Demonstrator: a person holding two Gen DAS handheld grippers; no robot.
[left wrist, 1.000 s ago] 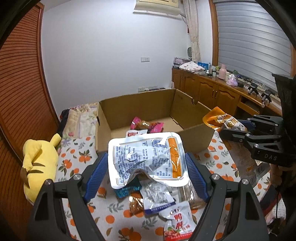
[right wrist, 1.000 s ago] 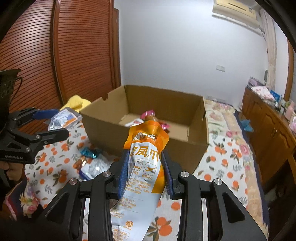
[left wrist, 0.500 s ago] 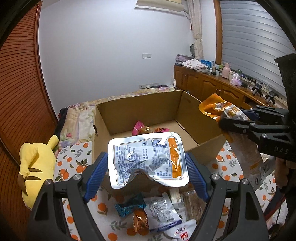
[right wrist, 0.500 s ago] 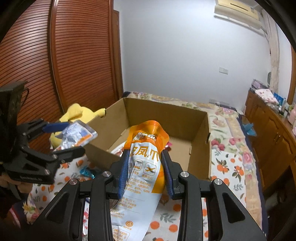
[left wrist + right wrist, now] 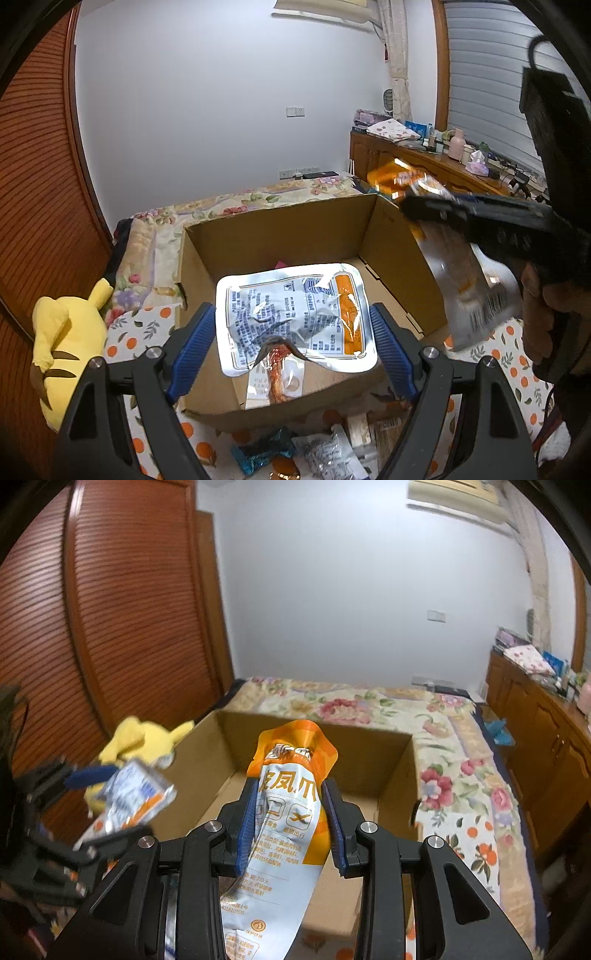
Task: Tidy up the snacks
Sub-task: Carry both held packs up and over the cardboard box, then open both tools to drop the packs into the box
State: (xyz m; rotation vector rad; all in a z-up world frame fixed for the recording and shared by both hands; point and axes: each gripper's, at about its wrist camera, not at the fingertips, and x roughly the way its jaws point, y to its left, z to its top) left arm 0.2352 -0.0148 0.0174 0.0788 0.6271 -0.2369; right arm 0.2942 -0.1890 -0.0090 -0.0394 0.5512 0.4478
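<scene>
**Two packets held over the box**

Orange-and-white pouch [image 5: 291,812]: long axis runs away from the camera, orange end far, over the near part of the cardboard box [image 5: 391,771]. Right gripper [image 5: 291,830] clenched on its middle. Silver packet [image 5: 295,317] lies flat, broad side up, spanning the left gripper [image 5: 291,350], pads gripping both side edges, above the box's near wall. Box floor mostly bare. Loose snacks [image 5: 325,454] on the bedspread [image 5: 129,339] near side; yellow plush toy [image 5: 62,343] left.
</scene>
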